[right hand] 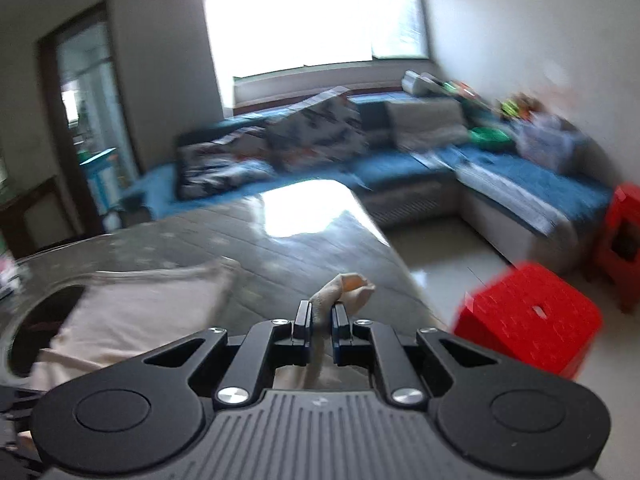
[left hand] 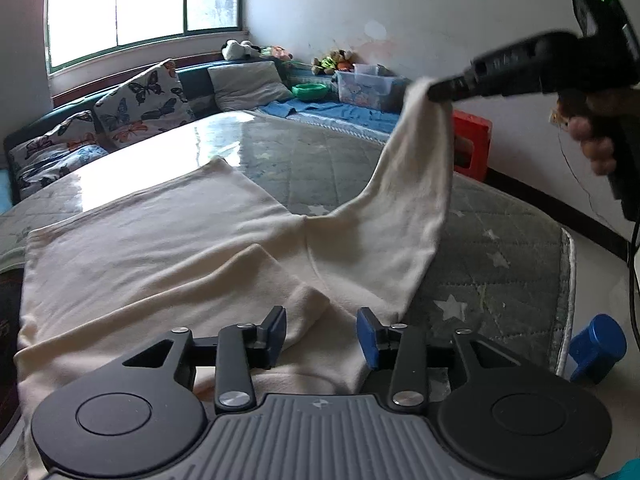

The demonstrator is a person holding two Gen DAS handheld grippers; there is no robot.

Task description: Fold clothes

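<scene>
The cream garment (left hand: 160,248) lies spread on the glass-topped table (left hand: 320,160), its body flat toward nine o'clock in the left wrist view. One sleeve already lies folded across the body near six o'clock, so the fold looks begun but far from finished. The other sleeve (left hand: 416,168) rises toward two o'clock, its end pinched in the closed jaws of the right gripper (left hand: 436,90); it has yet to be laid over. The left gripper (left hand: 322,334) sits low over the folded sleeve with jaws apart, pressing nothing. The table's rounded edge runs close at four o'clock, with a blue stool (left hand: 596,346) just beyond it and a red stool (left hand: 472,144) behind the lifted sleeve. Open tabletop lies from eleven to one o'clock.
</scene>
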